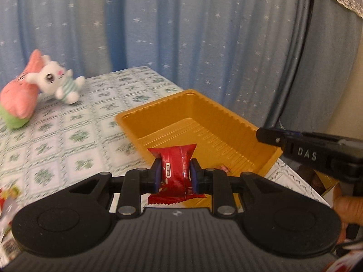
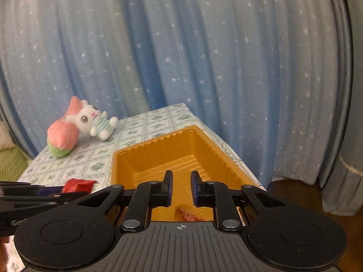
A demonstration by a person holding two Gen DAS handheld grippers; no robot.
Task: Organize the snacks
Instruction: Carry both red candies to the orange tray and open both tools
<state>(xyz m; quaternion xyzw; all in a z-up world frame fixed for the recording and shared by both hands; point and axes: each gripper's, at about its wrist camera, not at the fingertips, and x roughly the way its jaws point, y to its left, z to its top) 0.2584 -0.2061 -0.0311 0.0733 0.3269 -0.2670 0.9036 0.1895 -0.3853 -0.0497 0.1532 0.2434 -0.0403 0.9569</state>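
Observation:
A red snack packet [image 1: 177, 170] is pinched between the blue pads of my left gripper [image 1: 175, 172], just in front of the near rim of a gold plastic tray [image 1: 158, 106]. In the right wrist view that left gripper [image 2: 45, 192] comes in from the left with the red packet [image 2: 77, 185] at its tip, beside the tray [image 2: 154, 142]. My right gripper [image 2: 181, 188] hangs over the tray's near end, jaws drawn in to a narrow gap with nothing between them. From the left wrist view, the right gripper [image 1: 270, 136] reaches over the tray's right rim. A small pink-red snack [image 2: 188, 215] lies on the tray floor.
A white bunny plush [image 1: 61, 81] and a pink plush [image 1: 20, 99] lie at the far left of the floral tablecloth [image 1: 68, 136]. Loose packets [image 1: 9, 195] show at the left edge. A blue starred curtain [image 1: 181, 34] hangs behind the table. A hand [image 1: 349, 206] holds the right gripper.

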